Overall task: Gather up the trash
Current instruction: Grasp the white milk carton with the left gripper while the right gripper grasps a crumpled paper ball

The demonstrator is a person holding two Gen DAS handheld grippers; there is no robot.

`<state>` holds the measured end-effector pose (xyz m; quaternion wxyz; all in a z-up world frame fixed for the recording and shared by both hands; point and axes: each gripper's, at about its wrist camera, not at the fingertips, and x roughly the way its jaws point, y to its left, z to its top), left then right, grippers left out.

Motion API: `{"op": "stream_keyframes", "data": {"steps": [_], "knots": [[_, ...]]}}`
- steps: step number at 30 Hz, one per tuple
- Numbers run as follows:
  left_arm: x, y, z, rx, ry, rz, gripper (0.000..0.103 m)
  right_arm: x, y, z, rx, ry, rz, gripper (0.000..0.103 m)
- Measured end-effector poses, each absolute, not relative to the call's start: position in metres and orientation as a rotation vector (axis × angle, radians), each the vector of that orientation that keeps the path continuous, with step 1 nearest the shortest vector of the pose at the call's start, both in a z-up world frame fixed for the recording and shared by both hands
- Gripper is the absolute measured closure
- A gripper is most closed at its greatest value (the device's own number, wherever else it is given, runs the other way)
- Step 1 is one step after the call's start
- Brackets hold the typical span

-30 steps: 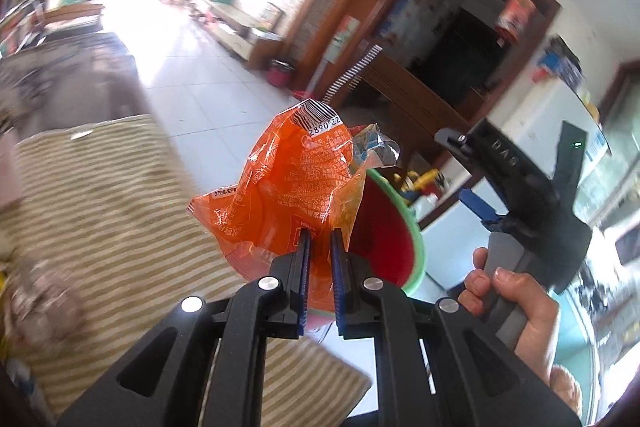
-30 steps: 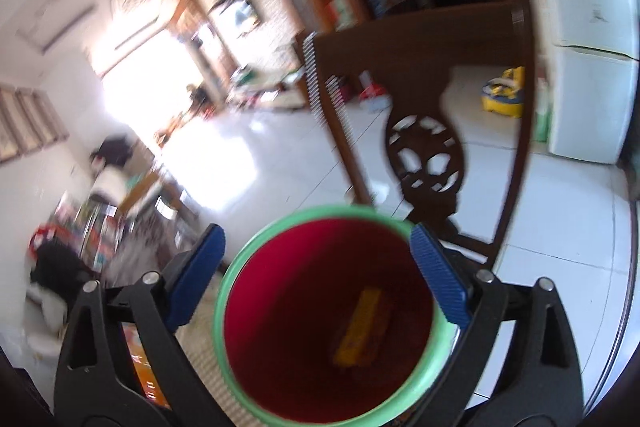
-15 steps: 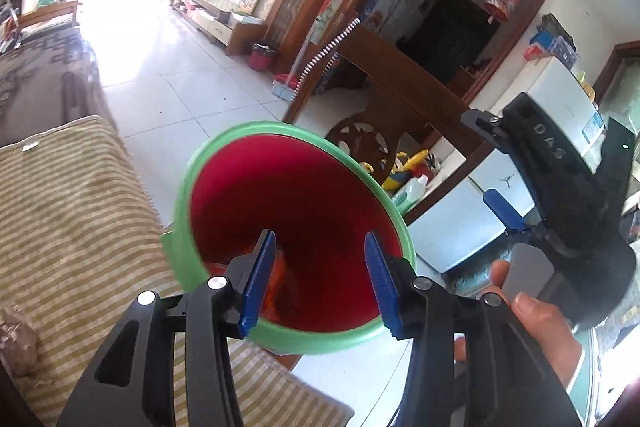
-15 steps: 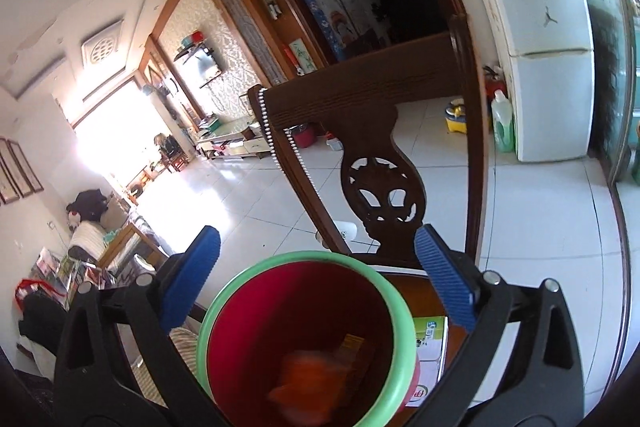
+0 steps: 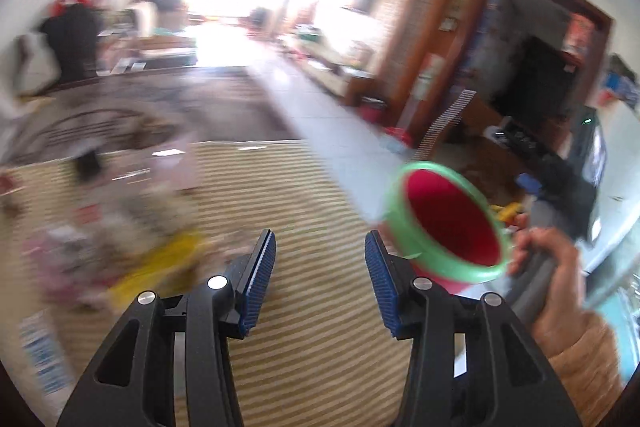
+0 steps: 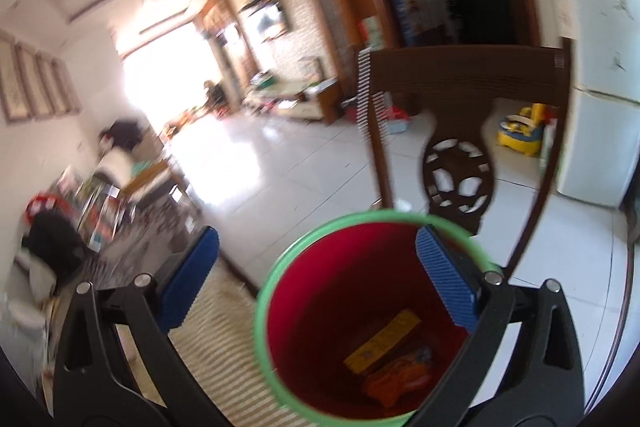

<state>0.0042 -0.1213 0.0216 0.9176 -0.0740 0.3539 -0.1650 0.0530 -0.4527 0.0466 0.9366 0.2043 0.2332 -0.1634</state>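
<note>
A: Blue pads on the left gripper (image 5: 320, 279) sit wide apart, with nothing between them. It hangs over the striped cloth (image 5: 320, 195).

B: And the right gripper (image 6: 316, 275)?

A: Its pads are spread wide too. One pad is out to the left of the bin (image 6: 360, 327) and the other looks to be just inside its green rim. I cannot tell if it touches. In the left view, a hand (image 5: 556, 279) is near the bin, and the bin leans with its mouth up and toward the left.

B: What is in the bin?

A: 2 things lie at the bottom: an orange wrapper (image 6: 400, 375) and a yellow strip (image 6: 384, 341). The strip lies flat, with its long side running from low left to high right.

B: So is the job done?

A: I think some is done, since 2 pieces are in. More is left. A blurry pile of trash (image 5: 120, 227) sits on the cloth, to the left of the left gripper, with something yellow (image 5: 160, 263) in it. I would guess that goes next.
</note>
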Motion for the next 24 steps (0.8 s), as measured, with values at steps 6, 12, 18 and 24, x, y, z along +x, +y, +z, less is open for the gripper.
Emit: {"op": "stream_keyframes", "data": {"steps": [6, 12, 18, 24], "knots": [[-0.019, -0.005, -0.007, -0.261, 0.823, -0.015, 0.058, 0.067, -0.382, 0.050, 0.273, 0.520, -0.160, 0.005], [-0.027, 0.065, -0.055, -0.371, 0.944, 0.159, 0.059, 0.077, -0.313, 0.050, 0.139, 0.544, -0.044, 0.005], [-0.015, 0.053, -0.054, -0.306, 0.935, 0.098, 0.053, 0.085, -0.268, 0.044, 0.106, 0.605, 0.102, 0.005], [-0.030, 0.064, -0.053, -0.371, 0.907, 0.133, 0.049, 0.099, -0.233, 0.023, 0.033, 0.743, 0.231, 0.005]]}}
